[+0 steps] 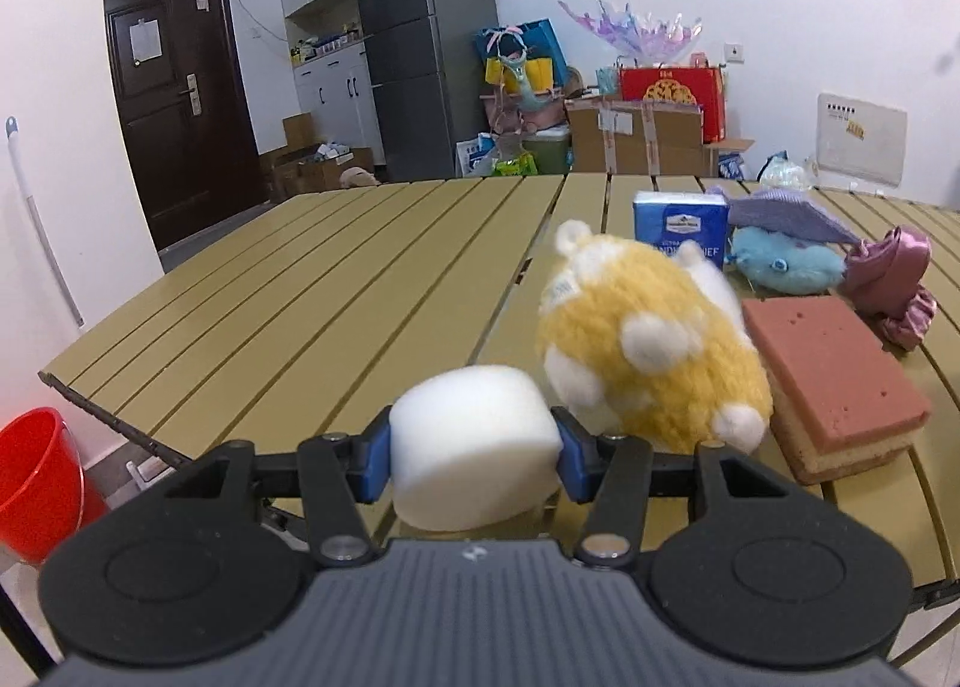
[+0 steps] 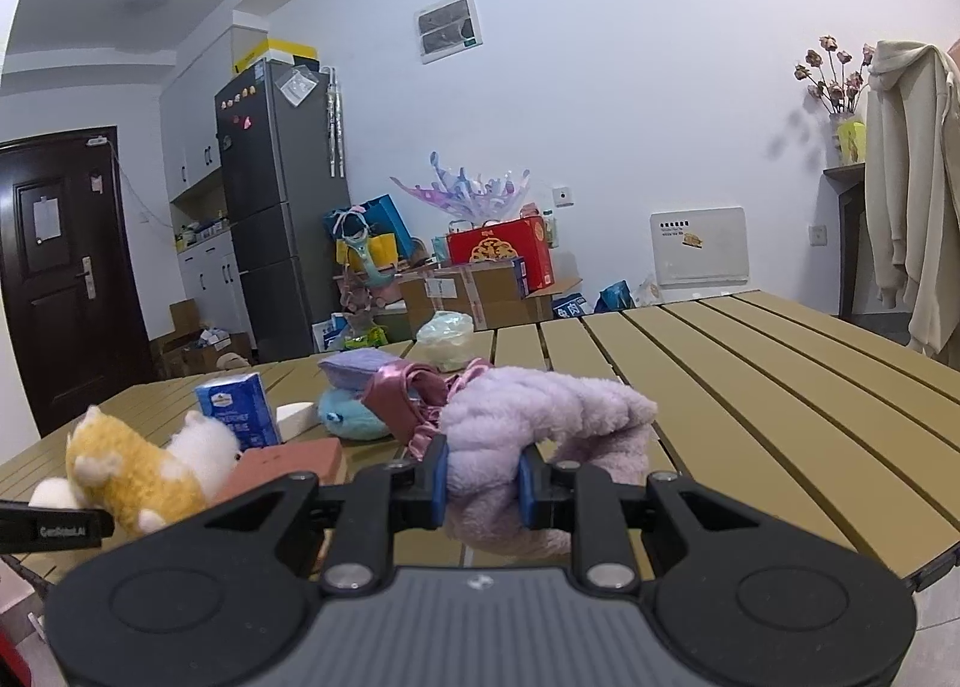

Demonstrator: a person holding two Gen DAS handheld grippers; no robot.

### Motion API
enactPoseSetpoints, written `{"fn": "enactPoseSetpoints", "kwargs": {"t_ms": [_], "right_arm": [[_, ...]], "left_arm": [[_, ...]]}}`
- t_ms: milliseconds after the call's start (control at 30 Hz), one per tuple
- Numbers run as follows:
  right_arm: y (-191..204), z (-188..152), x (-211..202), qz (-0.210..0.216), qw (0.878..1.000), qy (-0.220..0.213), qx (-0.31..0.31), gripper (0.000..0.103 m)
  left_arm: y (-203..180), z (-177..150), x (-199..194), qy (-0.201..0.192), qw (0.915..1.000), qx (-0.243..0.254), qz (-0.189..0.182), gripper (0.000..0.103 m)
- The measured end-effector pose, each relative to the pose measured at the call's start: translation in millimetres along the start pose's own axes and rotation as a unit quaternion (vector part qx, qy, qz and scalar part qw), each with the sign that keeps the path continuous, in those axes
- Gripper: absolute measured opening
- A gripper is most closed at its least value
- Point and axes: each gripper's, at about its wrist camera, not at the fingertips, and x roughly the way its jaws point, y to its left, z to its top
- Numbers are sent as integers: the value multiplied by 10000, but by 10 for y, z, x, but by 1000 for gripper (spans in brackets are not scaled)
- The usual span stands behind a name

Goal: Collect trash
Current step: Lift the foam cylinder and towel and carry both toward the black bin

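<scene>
My left gripper (image 1: pixel 474 447) is shut on a white foam block (image 1: pixel 474 417); its blue pads press both sides, just above the near edge of the slatted table (image 1: pixel 300 279). A yellow-and-white plush (image 1: pixel 648 351) lies right behind the block. In the right wrist view my right gripper (image 2: pixel 483 483) is shut on a fluffy lilac cloth (image 2: pixel 540 405) that trails onto the table to the right. A red bucket (image 1: pixel 36 477) stands on the floor beyond the table's left corner.
A two-layer brick-red sponge (image 1: pixel 834 375), a blue tissue pack (image 1: pixel 681 222), a blue plush (image 1: pixel 786 264) under a lavender cloth (image 1: pixel 780 210) and a pink satin piece (image 1: pixel 894 279) crowd the table's right. A crumpled pale bag (image 2: pixel 447 339) and a white wedge (image 2: pixel 294 417) lie farther back.
</scene>
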Motion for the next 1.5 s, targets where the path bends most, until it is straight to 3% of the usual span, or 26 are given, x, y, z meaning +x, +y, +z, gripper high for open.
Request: {"fn": "enactPoseSetpoints", "kwargs": {"t_ms": [400, 867, 1300, 1500], "right_arm": [[115, 16, -181, 158, 9996, -47, -208, 21], [591, 1, -996, 600, 9936, -127, -949, 21], [823, -467, -1791, 663, 9841, 334, -1612, 21], [839, -686, -2039, 647, 9822, 611, -1655, 21]], "left_arm": [[238, -37, -273, -132, 9999, -65, -9, 54], [442, -281, -1079, -243, 9986, 49, -469, 54], [680, -689, -1625, -48, 9971, 264, -708, 54], [759, -968, -1695, 332, 9955, 345, -816, 54]]}}
